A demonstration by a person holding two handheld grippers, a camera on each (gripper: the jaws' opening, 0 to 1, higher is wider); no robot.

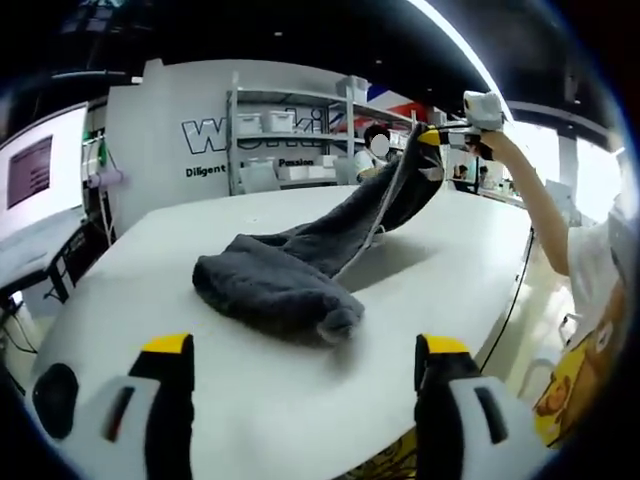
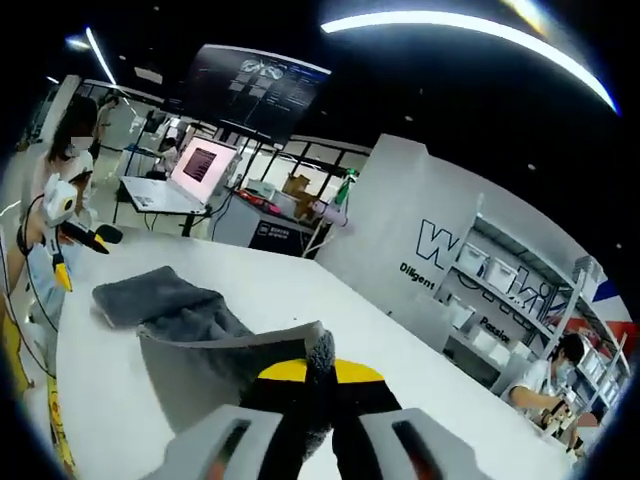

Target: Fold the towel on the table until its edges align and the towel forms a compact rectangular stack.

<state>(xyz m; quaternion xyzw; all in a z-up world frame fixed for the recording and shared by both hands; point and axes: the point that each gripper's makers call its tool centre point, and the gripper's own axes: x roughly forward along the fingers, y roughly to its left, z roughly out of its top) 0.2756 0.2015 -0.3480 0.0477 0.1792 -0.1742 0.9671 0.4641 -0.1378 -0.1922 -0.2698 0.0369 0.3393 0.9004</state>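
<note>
White and broad, the counter (image 1: pixel 250 400) carries a dark grey towel (image 1: pixel 290 275) near its middle. We see the near end of the towel bunched in a thick heap on the surface, while the far end rises off the counter in a long taut strip toward the far edge. In the left gripper view our right tongs (image 1: pixel 432 138) have that raised corner pinched between their yellow-tipped jaws, and the right gripper view shows the same grip up close, cloth clamped between the jaws of the right tongs (image 2: pixel 320 375) with the rest trailing down to the heap. Our left tongs (image 1: pixel 305 352) hang over the near edge of the counter with jaws spread wide apart, short of the towel and touching nothing.
</note>
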